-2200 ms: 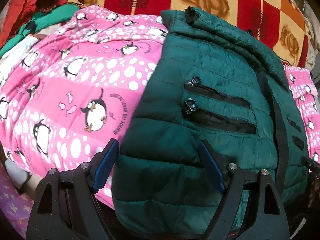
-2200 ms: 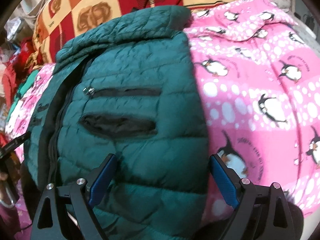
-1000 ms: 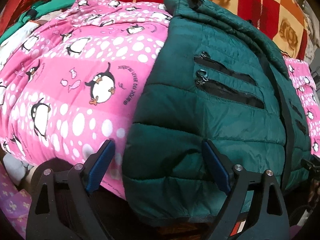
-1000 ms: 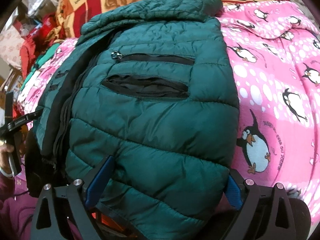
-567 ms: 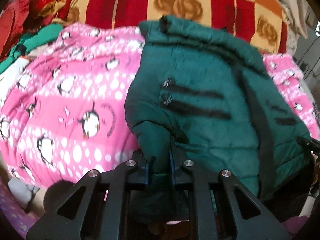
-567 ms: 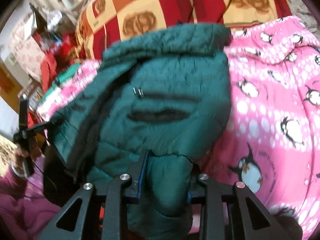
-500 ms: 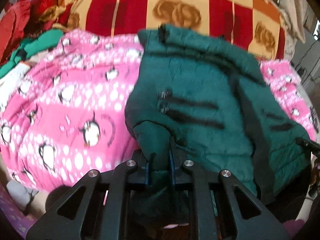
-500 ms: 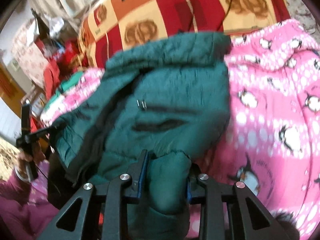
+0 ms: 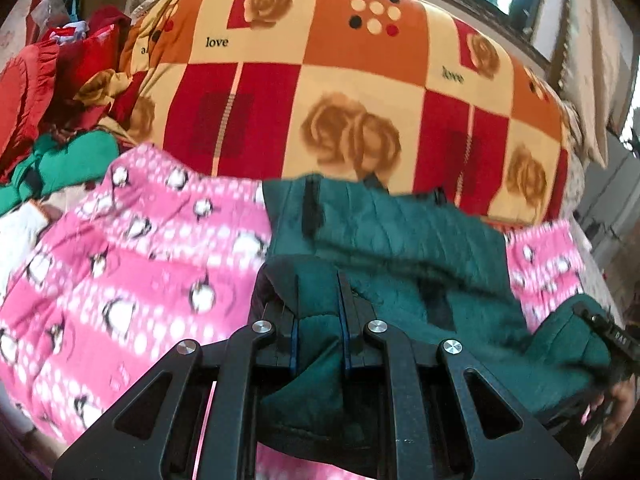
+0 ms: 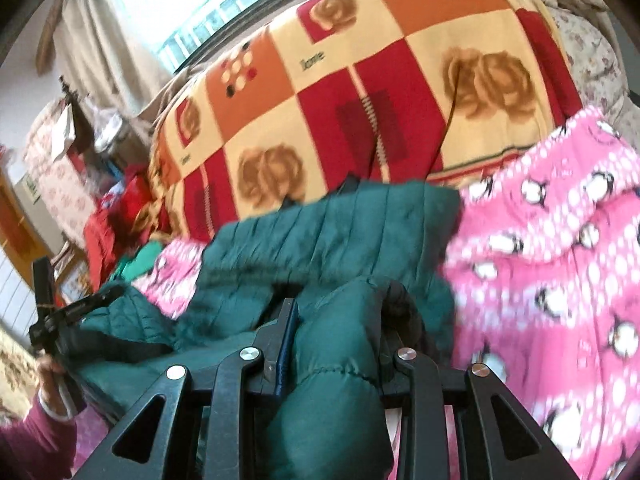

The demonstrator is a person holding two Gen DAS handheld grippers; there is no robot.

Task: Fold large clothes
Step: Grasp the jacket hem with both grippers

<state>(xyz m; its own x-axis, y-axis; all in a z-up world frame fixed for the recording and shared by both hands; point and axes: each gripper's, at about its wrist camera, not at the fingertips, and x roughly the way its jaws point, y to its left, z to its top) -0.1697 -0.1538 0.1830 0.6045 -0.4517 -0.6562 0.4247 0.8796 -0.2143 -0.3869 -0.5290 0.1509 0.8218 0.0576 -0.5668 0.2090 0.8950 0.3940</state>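
A dark green quilted jacket (image 9: 400,240) lies on a pink penguin blanket (image 9: 132,264). My left gripper (image 9: 318,300) is shut on the jacket's bottom hem at its left corner and holds it raised over the jacket. My right gripper (image 10: 336,316) is shut on the hem at the right corner of the jacket (image 10: 332,236), also lifted. The lower half of the jacket is bunched up and carried toward the collar. The right gripper also shows at the right edge of the left wrist view (image 9: 600,328). The left gripper shows at the left of the right wrist view (image 10: 60,308).
A red, orange and cream rose-patterned blanket (image 9: 340,92) covers the far side of the bed. Red and green clothes (image 9: 52,120) are piled at the far left. The pink penguin blanket (image 10: 560,260) spreads to both sides. A window and curtain (image 10: 132,28) stand behind.
Both grippers closed on the jacket's bottom hem about a second ago. Since then they have lifted it and moved it forward toward the collar, hiding the zip pockets.
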